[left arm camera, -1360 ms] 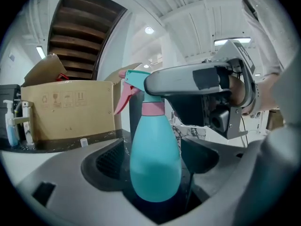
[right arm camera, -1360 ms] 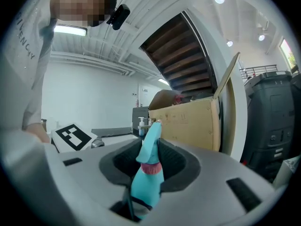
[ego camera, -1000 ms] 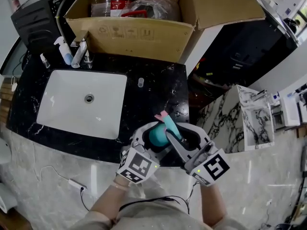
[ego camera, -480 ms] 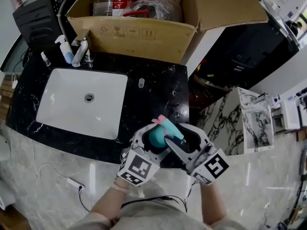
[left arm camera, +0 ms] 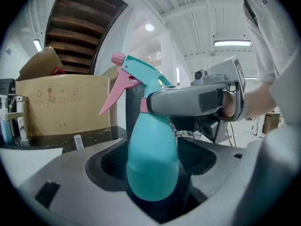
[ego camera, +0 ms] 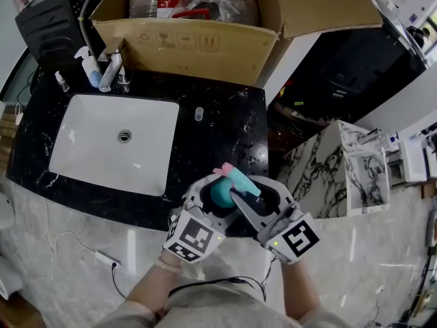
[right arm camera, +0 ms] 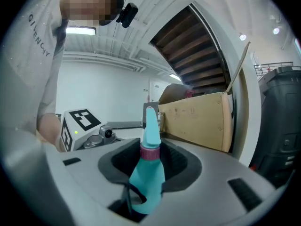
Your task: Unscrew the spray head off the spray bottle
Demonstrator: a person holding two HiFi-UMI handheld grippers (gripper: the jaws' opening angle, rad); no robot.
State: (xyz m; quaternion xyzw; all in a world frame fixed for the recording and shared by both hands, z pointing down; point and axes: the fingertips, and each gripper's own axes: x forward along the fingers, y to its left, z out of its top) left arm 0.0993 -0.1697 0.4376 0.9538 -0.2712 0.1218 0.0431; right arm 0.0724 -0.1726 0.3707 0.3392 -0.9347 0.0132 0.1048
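A teal spray bottle [ego camera: 220, 194] with a teal spray head [ego camera: 240, 181] and pink trigger [ego camera: 224, 170] stands upright over the counter's front edge. My left gripper [ego camera: 213, 201] is shut on the bottle's round body [left arm camera: 153, 159], low down. My right gripper [ego camera: 250, 194] reaches in from the right at neck height. One of its fingers [left arm camera: 188, 100] crosses the pink collar [right arm camera: 150, 152]. Its jaws are closing with the collar between them, and small gaps still show beside the pads.
A white sink [ego camera: 68, 149] is set in the black counter [ego camera: 229, 125] to the left, with a faucet [ego camera: 109, 70] and pump bottle [ego camera: 85, 63] behind it. A small vial [ego camera: 199, 113] stands mid-counter. A large open cardboard box [ego camera: 198, 43] fills the back.
The pink trigger has swung a little to the left. Both grippers stay around the bottle at the counter's front edge.
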